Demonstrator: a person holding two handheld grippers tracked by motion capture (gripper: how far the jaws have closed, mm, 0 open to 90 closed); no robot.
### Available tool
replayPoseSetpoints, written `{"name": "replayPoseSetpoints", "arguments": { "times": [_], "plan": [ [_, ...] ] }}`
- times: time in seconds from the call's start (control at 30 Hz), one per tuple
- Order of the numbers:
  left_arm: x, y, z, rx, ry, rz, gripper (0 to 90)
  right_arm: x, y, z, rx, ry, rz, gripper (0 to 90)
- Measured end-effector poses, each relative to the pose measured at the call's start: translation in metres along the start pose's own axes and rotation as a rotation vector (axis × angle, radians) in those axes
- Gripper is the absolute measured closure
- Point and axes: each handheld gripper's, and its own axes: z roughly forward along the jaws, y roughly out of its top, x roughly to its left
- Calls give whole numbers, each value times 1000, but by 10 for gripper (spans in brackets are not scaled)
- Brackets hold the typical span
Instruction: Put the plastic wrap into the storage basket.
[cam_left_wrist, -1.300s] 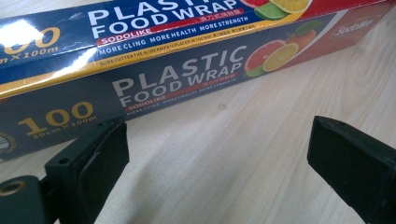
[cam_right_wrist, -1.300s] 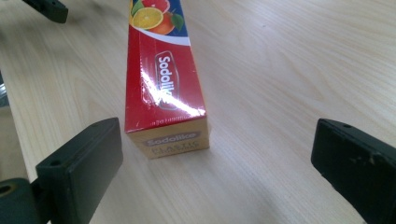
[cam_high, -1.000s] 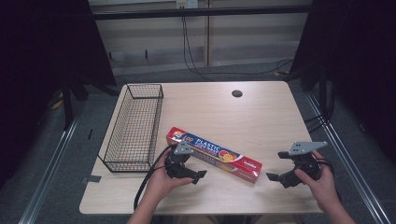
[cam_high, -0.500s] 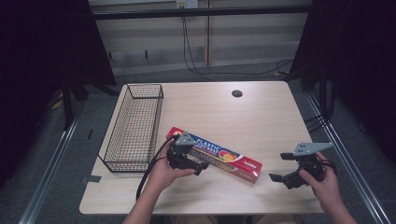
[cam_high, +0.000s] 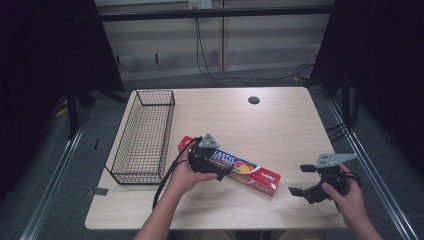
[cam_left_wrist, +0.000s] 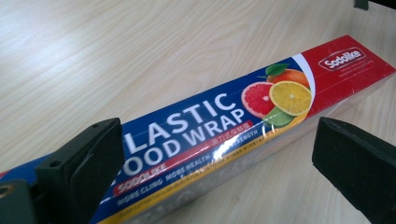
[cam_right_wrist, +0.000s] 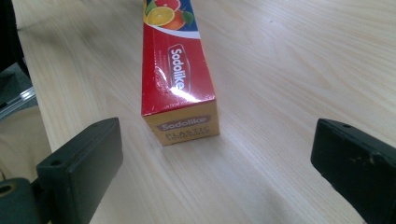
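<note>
A long box of plastic food wrap (cam_high: 250, 172), blue and red with citrus fruit printed on it, lies slantwise on the wooden table (cam_high: 280, 130) near the front. My left gripper (cam_high: 212, 162) hovers over the box's left part. In the left gripper view, the left gripper (cam_left_wrist: 219, 170) is open with its jaws wide on either side of the box (cam_left_wrist: 224, 121). My right gripper (cam_high: 300, 180) is open beyond the box's right end. In the right gripper view, the box's yellow end face (cam_right_wrist: 184, 126) lies ahead of the right gripper (cam_right_wrist: 215, 172), apart from both jaws.
A black wire basket (cam_high: 134, 172) stands along the table's left side, close to the box's left end. A dark round grommet (cam_high: 253, 100) sits at the table's far middle. The left gripper's cable (cam_high: 167, 175) trails toward the front edge.
My left gripper has moved forward from the table's front onto the box's left part. The right gripper has barely shifted. The box has stayed in place.
</note>
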Motion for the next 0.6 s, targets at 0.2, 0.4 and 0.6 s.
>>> {"name": "replayPoseSetpoints", "arguments": {
  "times": [0.2, 0.4, 0.6],
  "plan": [
    [3, 0, 10, -1, 3, 9, 17, -1, 0, 2, 8, 5, -2, 23],
    [5, 3, 18, -6, -1, 38, 16, -2, 0, 2, 3, 13, 4, 23],
    [2, 7, 22, 45, 5, 124, 19, -2, 0, 2, 7, 14, 4, 23]
  ]
}}
